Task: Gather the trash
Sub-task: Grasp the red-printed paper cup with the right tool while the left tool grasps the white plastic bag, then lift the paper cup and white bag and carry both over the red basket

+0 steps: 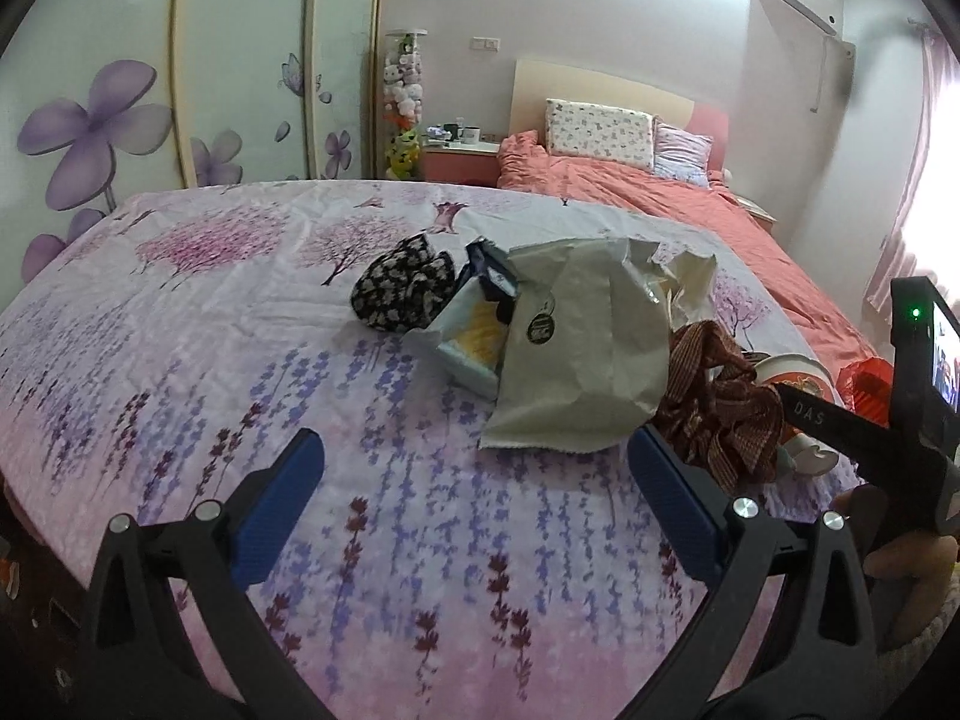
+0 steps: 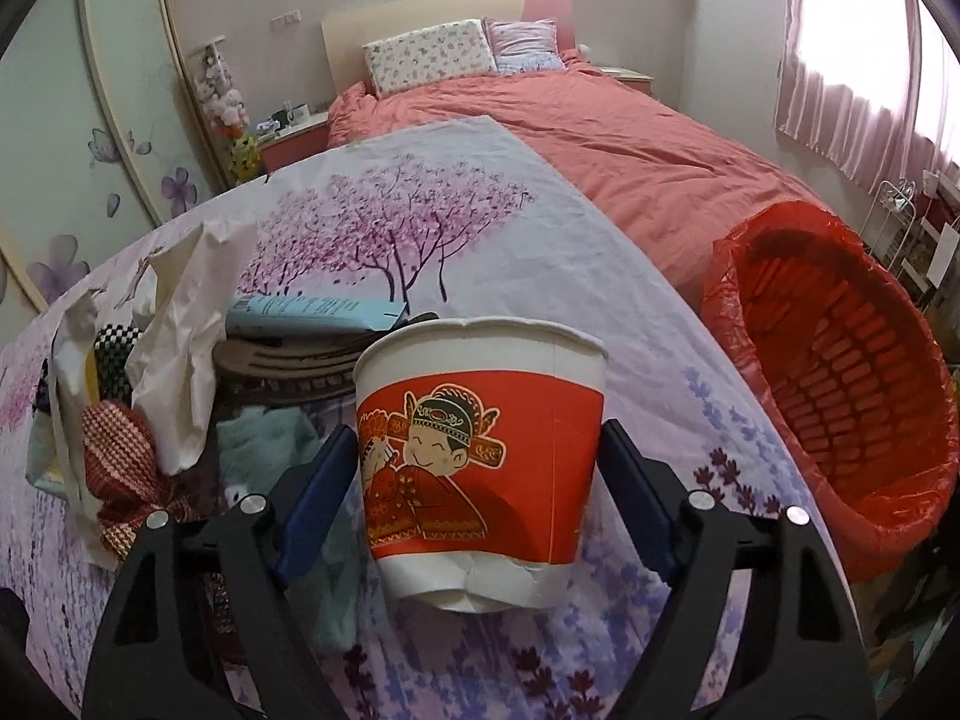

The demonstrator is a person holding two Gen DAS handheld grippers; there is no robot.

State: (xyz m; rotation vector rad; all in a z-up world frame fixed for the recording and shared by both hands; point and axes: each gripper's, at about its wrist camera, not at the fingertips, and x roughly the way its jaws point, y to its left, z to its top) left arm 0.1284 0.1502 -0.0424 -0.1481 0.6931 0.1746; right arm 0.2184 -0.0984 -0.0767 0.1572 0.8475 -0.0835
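The cup (image 2: 480,456) stands upright on the tabletop (image 2: 510,252) between the right gripper (image 2: 477,498) jaws, which flank it without clearly pressing. Its axis is vertical. The left gripper (image 1: 474,504) gapes empty, farther off. Counted: 1 cup, 1 paper bag (image 1: 576,354), 1 red bin (image 2: 840,360) just right.

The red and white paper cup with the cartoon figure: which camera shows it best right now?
The right wrist view. The red and white paper cup fills the middle there, upright between the right hand-held gripper's blue pads, printed side facing the lens. The left wrist view shows only its rim at the right edge, behind a brown patterned cloth.
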